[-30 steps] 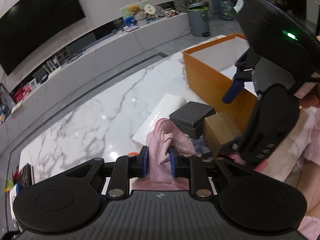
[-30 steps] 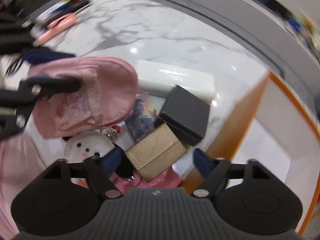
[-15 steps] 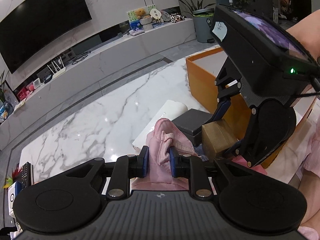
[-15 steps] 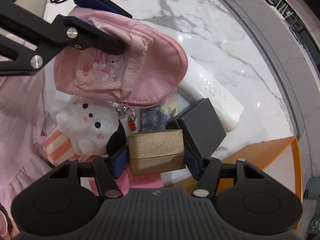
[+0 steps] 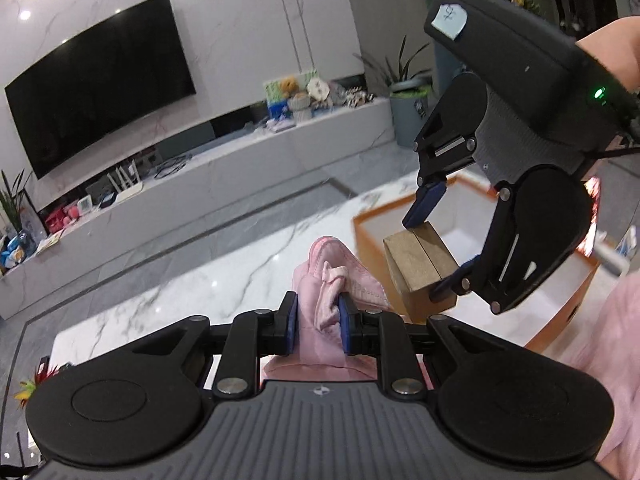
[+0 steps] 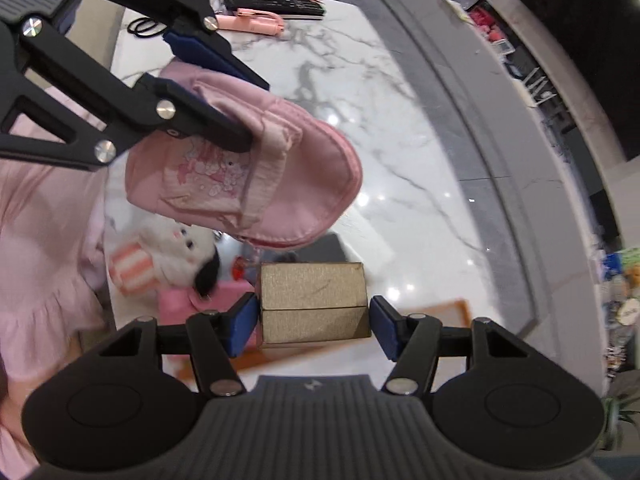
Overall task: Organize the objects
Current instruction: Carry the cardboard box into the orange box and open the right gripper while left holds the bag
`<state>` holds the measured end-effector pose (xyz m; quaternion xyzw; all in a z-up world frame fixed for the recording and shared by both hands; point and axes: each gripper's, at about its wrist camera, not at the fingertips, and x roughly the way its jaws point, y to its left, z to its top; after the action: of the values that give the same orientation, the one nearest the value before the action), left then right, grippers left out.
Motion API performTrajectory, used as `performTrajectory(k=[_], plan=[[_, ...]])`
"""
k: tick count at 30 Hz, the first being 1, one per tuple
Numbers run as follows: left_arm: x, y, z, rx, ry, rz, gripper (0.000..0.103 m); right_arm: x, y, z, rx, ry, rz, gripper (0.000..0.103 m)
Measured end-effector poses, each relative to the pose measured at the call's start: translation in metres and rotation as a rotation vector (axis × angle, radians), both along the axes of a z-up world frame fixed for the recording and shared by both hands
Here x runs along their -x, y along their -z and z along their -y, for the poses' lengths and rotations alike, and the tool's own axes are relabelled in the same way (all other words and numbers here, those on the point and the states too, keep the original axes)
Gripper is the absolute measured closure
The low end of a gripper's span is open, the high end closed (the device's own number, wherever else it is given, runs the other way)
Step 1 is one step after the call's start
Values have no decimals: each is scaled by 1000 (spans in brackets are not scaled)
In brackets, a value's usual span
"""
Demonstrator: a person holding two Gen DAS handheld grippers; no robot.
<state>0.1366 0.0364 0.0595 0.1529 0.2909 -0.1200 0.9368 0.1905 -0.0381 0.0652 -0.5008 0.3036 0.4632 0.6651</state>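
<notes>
My left gripper [image 5: 316,320] is shut on a pink fabric pouch [image 5: 332,276], which hangs clear of the marble table [image 5: 224,280]. In the right wrist view the pouch [image 6: 248,184] dangles from the left gripper [image 6: 252,112] at the upper left. My right gripper [image 6: 314,316] is shut on a gold-brown cardboard box [image 6: 312,296], its blue pads pressed on both sides, held in the air. In the left wrist view that box [image 5: 420,264] and the right gripper [image 5: 436,248] hover by the near corner of the open orange storage box [image 5: 560,312].
On the table below lie a white plush toy [image 6: 176,248], a black box [image 6: 324,248], a white box [image 6: 372,236] and something pink. A pink stick [image 6: 256,22], black hair ties [image 6: 144,26] and a remote sit at the far end. A person's pink dress fills the left.
My right gripper closed on the gold box, rolled and lifted it off the table toward the orange box. My left gripper rose with the pink pouch still in it.
</notes>
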Motion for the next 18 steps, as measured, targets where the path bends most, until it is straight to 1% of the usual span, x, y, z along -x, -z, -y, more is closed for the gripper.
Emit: performTrajectory(k=[2,4,9,13,18], plan=[[-1,-5,15,16,19,2,80,-2,-9,14,21,11,30,40],[-3,-6,31,22,42,2,80,-5,-10,30,54,17,50,40],[-18,5,70,16,84,-26,80,-17,1,66,131,23,74,40],[-32,28,96,-56,83,-45,80,-34,17,91,176,25,78,40],[-45,58,118,-161,88,-84,80,-58,49,108,238,-2,84,40]])
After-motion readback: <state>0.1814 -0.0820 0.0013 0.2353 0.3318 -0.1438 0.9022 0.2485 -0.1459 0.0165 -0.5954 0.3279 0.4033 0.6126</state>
